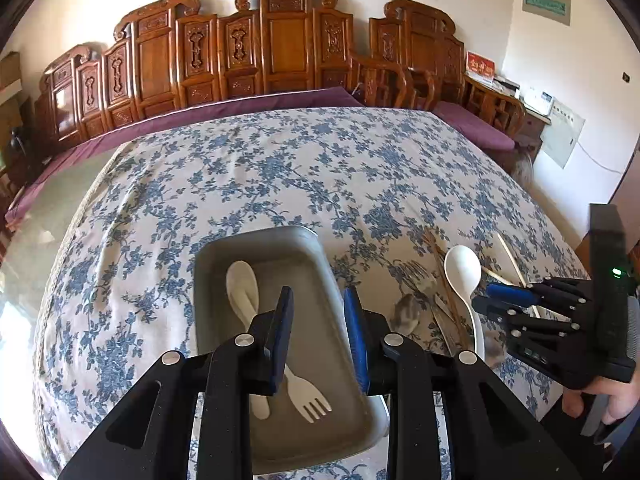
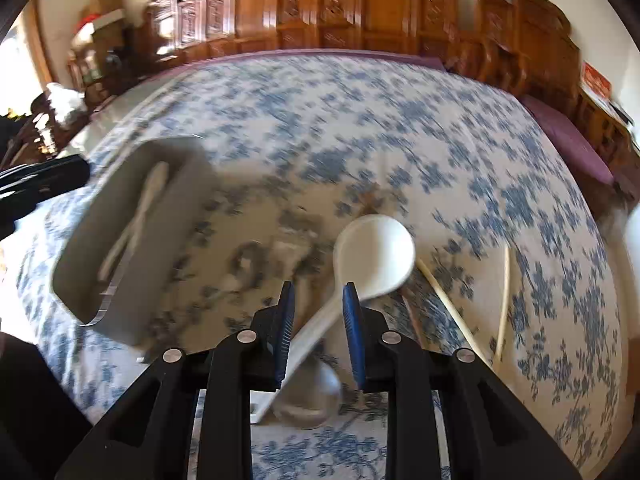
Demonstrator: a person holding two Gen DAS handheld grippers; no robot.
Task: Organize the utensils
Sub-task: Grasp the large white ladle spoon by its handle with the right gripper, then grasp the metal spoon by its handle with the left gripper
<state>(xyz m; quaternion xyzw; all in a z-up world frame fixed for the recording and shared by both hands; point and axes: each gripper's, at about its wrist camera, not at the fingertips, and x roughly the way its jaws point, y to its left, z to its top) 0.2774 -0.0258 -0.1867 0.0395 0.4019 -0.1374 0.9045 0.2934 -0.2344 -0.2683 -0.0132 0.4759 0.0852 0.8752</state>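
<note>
A grey tray (image 1: pixel 224 248) lies on the floral tablecloth and holds a white spoon (image 1: pixel 242 286) and a white fork (image 1: pixel 310 400). My left gripper (image 1: pixel 318 304) is open and empty, hovering over the tray. To the right of the tray lie a large white spoon (image 1: pixel 464 272), pale chopsticks (image 1: pixel 512 260) and brown sticks (image 1: pixel 444 276). My right gripper (image 2: pixel 318 300) is open, its jaws on either side of the white spoon's handle (image 2: pixel 316 332), not closed on it. The right wrist view is blurred; the tray (image 2: pixel 120 312) shows at its left.
A metal spoon (image 2: pixel 308 396) lies under the white spoon's handle near the right gripper. A metal fork (image 1: pixel 412 270) lies between tray and white spoon. The tablecloth (image 1: pixel 280 160) stretches far beyond. Carved wooden furniture (image 1: pixel 280 40) stands behind the table.
</note>
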